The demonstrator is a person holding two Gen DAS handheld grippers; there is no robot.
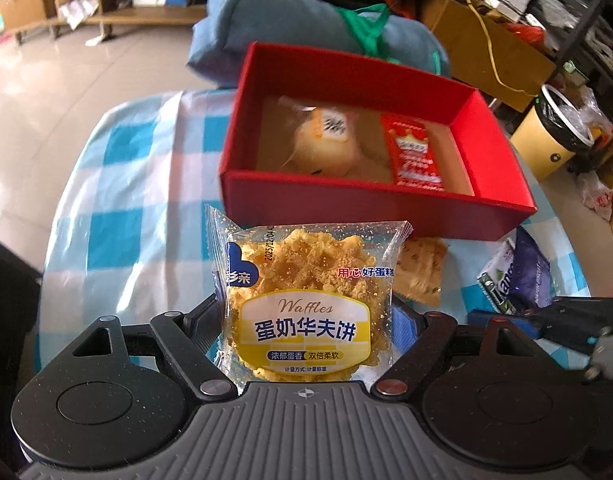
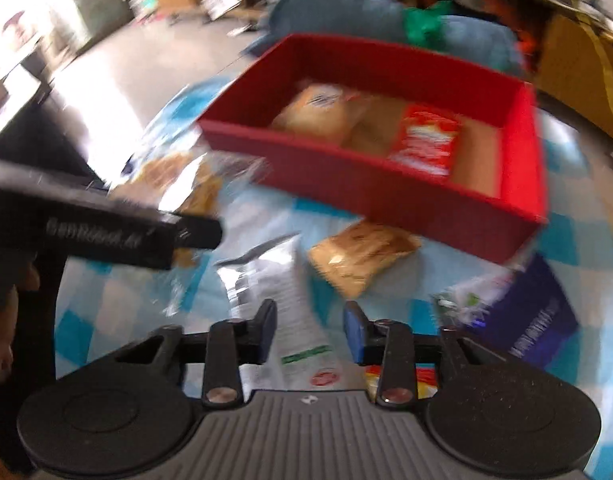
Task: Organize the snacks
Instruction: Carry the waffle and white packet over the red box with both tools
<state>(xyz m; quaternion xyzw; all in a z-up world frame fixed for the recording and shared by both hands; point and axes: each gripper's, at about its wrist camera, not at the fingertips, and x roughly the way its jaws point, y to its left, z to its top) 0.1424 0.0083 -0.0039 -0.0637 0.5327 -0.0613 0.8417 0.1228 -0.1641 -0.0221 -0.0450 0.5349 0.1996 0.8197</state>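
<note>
Your left gripper [image 1: 306, 312] is clamped on the waffle packet [image 1: 306, 300], holding it upright just in front of the red box [image 1: 370, 204]. The box holds 2 snacks: a bun packet [image 1: 326, 144] and a red sachet [image 1: 414, 156]. Your right gripper [image 2: 310, 328] has its jaws apart over a white packet [image 2: 282, 292] on the checked cloth [image 1: 138, 184].

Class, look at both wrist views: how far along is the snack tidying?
Done: a bun pack and a red packet lie in the red box. In hand: the left claw grips a waffle pack. Left: the cracker pack, silver bag and purple pack; the right claw is open.
</note>
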